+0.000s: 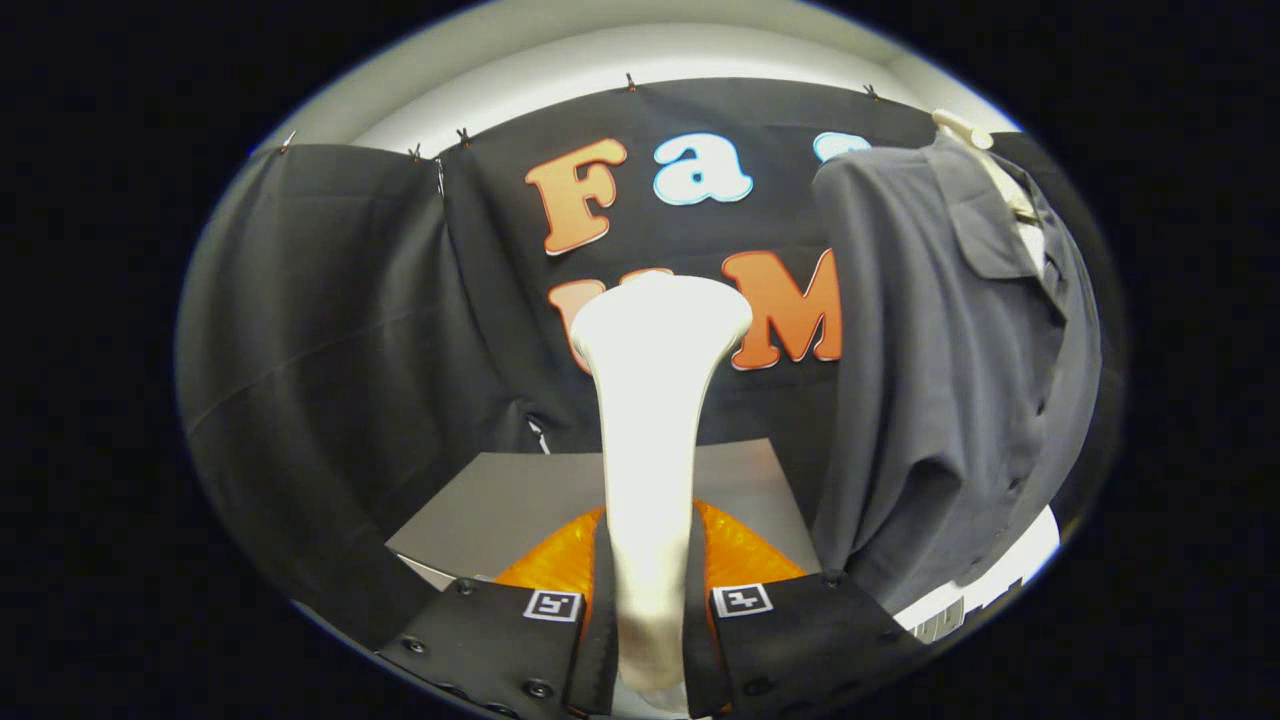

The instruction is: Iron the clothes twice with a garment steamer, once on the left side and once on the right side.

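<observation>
Steam gear comes first: a smooth, off-white plastic garment steamer (650, 440) stands between the jaws of the gripper (648, 640), its slim handle pinched on both sides, so the jaws sit narrow and clamped on it. The steamer's long axis runs straight away from the fingers and upward, the handle widening into a broad, flared, trumpet-like head whose rounded top points toward the booth's black cloth wall (330, 330). Its face and nozzle holes cannot be seen from this side, and the handle's lower end is lost between the fingers. To the right of the head, apart from it, hangs a soft, matte grey collared shirt (940, 380) on a pale mannequin-like form (965, 130), of which a stubby neck and a strip at the open collar show; the shirt's folds droop loosely, and its hem is cut off low beside the right finger. Beyond the fingers lies a flat grey counter (520, 500), and just behind the handle sits a glossy, crinkled orange object (740, 560), mostly hidden, its nature hard to make out. Small clips (462, 134) pin the cloth along its top edge.
</observation>
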Tool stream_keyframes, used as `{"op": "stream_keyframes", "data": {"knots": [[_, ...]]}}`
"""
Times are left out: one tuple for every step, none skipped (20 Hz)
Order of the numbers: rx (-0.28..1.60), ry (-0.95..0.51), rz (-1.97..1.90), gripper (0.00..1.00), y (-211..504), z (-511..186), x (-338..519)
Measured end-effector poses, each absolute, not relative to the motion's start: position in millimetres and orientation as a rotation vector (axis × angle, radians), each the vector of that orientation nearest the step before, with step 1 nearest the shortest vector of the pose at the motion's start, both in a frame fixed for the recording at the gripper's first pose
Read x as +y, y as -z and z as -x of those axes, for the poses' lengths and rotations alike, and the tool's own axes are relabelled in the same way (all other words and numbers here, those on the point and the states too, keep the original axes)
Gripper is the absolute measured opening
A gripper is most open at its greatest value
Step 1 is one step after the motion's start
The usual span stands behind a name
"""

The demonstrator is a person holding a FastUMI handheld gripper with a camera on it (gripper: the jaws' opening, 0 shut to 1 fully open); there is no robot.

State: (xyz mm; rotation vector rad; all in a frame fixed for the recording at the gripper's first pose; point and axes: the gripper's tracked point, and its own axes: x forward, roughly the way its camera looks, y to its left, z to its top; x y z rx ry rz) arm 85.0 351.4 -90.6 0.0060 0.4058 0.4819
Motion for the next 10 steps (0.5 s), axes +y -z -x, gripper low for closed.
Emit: {"op": "stream_keyframes", "data": {"knots": [[0.383,-0.478,-0.023,0.34,77.9,-82.4,341.9],[0.363,-0.475,-0.033,0.34,67.1,-79.8,331.5],[0.346,-0.469,-0.033,0.34,57.4,-76.9,319.3],[0.326,-0.462,-0.034,0.34,46.7,-75.7,307.5],[0.307,-0.453,-0.036,0.34,36.3,-73.4,295.9],[0.293,-0.443,-0.036,0.34,28.8,-73.9,283.9],[0.282,-0.432,-0.036,0.34,21.4,-74.5,270.5],[0.27,-0.42,-0.038,0.34,16.0,-75.2,257.8],[0.264,-0.409,-0.039,0.34,11.6,-75.5,245.3],[0.258,-0.401,-0.043,0.34,7.0,-77.0,232.3]]}}
